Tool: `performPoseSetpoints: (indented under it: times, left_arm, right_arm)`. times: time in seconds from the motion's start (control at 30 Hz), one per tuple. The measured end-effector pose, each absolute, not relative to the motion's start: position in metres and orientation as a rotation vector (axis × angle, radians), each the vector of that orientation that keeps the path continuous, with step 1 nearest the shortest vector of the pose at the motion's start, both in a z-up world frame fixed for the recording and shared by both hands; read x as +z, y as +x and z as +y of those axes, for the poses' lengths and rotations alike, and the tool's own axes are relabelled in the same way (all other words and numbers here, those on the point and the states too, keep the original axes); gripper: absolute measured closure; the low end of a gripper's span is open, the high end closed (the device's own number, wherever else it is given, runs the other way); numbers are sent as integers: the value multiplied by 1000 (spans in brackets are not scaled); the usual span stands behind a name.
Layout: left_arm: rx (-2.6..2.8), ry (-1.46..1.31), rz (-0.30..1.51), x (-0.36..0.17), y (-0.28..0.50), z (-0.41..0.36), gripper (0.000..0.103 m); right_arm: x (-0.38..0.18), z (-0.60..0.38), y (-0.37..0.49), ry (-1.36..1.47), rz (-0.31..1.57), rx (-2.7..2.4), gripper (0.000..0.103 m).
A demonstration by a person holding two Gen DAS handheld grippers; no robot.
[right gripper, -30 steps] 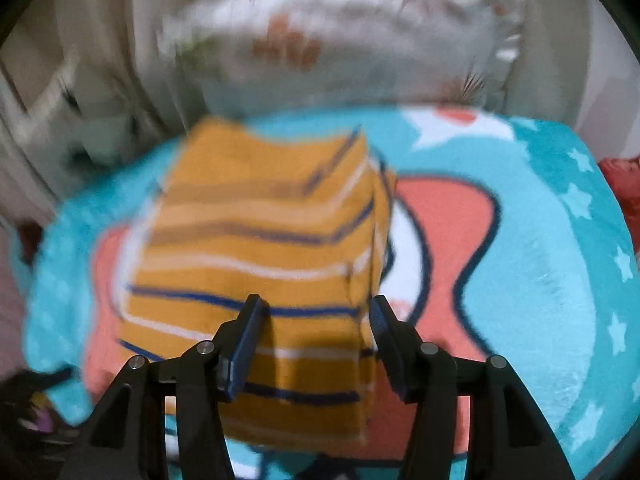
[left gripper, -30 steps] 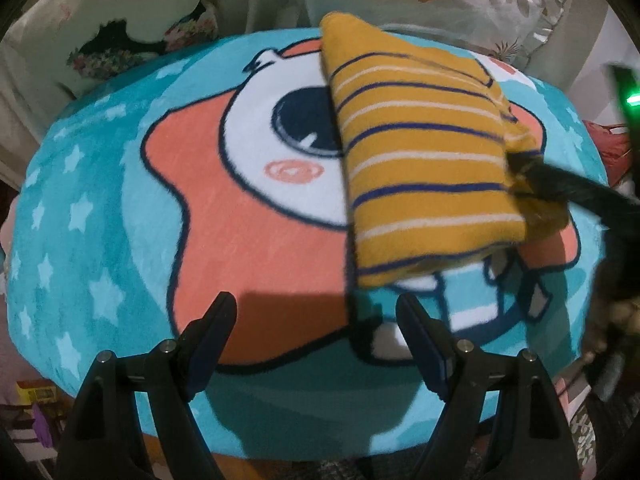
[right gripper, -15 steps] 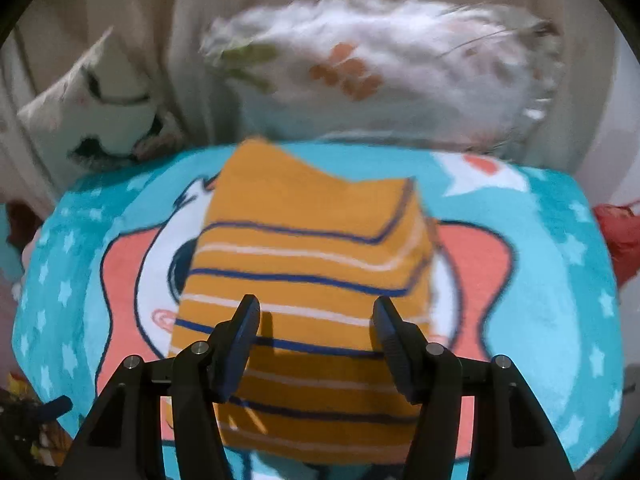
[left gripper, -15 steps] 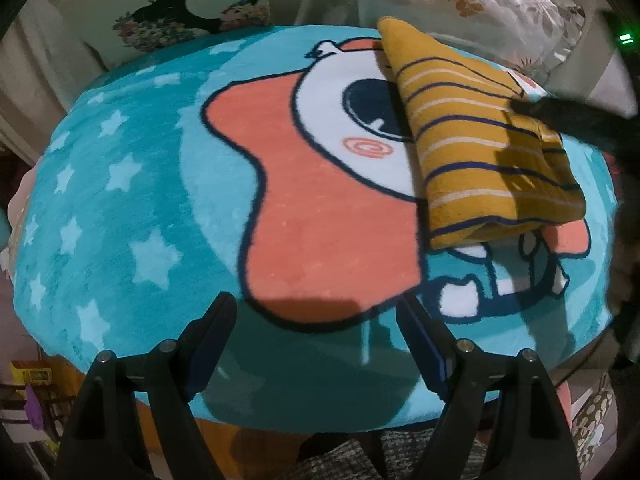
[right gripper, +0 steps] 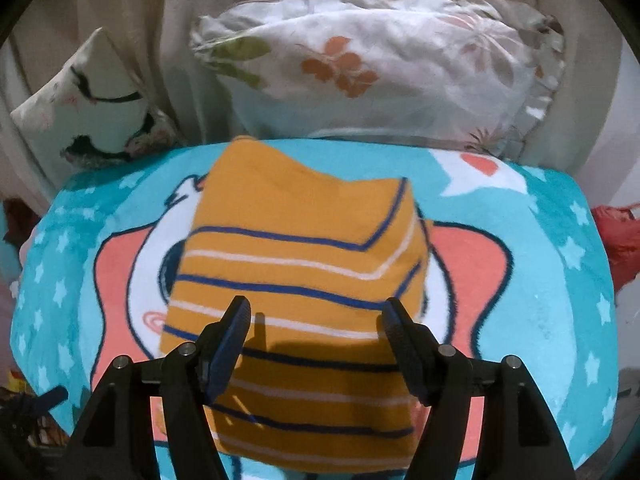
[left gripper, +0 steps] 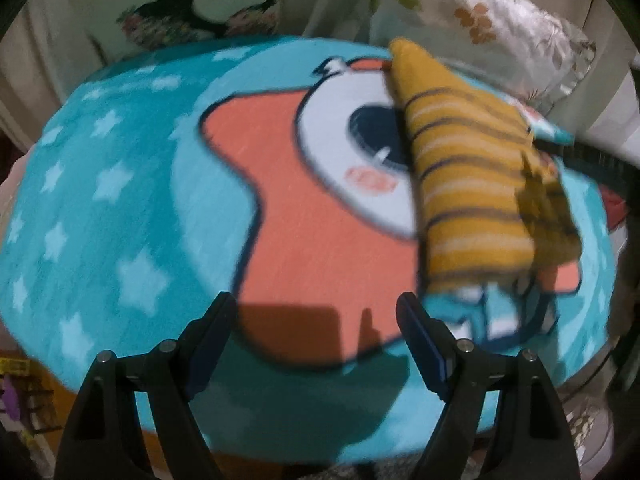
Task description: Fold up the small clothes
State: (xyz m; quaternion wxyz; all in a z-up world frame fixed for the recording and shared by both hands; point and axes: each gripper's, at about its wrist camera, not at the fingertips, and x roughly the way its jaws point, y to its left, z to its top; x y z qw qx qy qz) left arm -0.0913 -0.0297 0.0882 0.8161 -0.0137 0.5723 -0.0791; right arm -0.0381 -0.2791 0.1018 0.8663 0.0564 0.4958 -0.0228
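Both grippers, left [left gripper: 316, 320] and right [right gripper: 316, 326], gape wide and empty over the folded mustard-yellow striped knit garment [right gripper: 296, 280] lying on the teal cartoon blanket [right gripper: 540, 280] — soft, light, floppy; best pinched at a layered edge.

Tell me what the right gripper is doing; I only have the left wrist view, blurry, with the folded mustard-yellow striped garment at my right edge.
Observer: The right gripper is open, its fingers spread over the near half of the folded mustard-yellow striped garment, gripping nothing.
Operator: Report how the fold looks from there.
Observer: It lies as a compact, roughly rectangular stack on the teal cartoon-print blanket, with one layer's corner turned up at the far right.
Operator: Describe what is beyond the garment.
Observer: A white floral ruffled pillow sits directly behind the blanket, with a smaller printed cushion to its left.
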Motion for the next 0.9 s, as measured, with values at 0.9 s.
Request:
performPoseSetpoints:
  times: [0.9]
  left_arm:
    - [-565,-416,1265,51,38,-82,17]
  right_arm:
    - [28,-399,-3,692,1175,201,23]
